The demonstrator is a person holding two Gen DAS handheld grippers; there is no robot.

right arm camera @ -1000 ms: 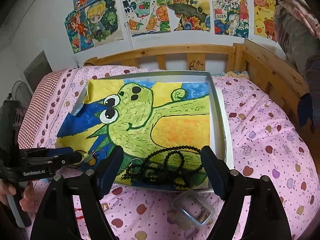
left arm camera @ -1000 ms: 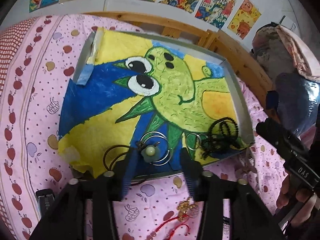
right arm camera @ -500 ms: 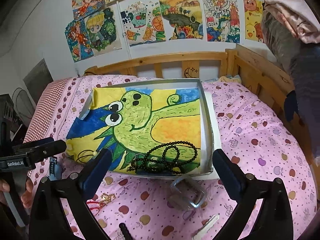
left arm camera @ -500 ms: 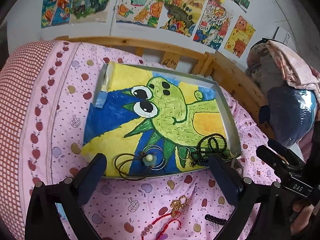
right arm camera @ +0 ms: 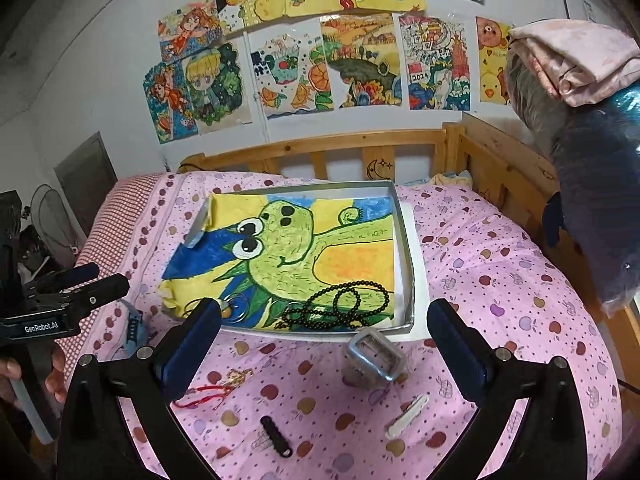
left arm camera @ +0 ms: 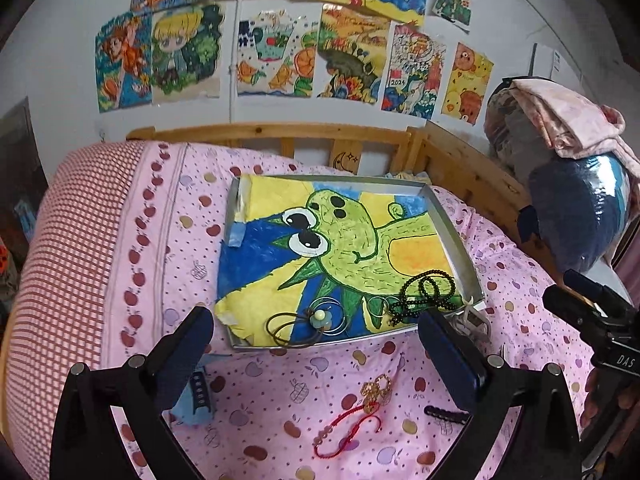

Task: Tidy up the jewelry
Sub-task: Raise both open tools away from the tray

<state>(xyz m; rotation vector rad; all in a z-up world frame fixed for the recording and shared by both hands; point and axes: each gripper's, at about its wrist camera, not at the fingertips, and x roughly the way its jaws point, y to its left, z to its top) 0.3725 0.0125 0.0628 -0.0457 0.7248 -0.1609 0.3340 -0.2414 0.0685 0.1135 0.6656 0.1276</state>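
— The tray (left arm camera: 452,236) at mid-frame: metal?

— Thin metal with a dull silvery sheen, lined with matt, crayon-rough paper (left arm camera: 352,248). Under it, the bedspread (left arm camera: 280,400) is soft printed cotton cloth.

— And the jewelry in the lower part of the tray?

— The black bead necklace (right arm camera: 340,304) looks glossy. The rings (left arm camera: 332,314) are thin shiny wire, and the pendant (left arm camera: 319,317) is a smooth pale bead on dark cord.

— Upper frame?

— The headboard (right arm camera: 320,152) is bare light wood with a smooth finish. The wall drawings (right arm camera: 296,76) are paper, slightly curled.

— Lower centre of the right view?

— A clear, glossy plastic box (right arm camera: 376,354).
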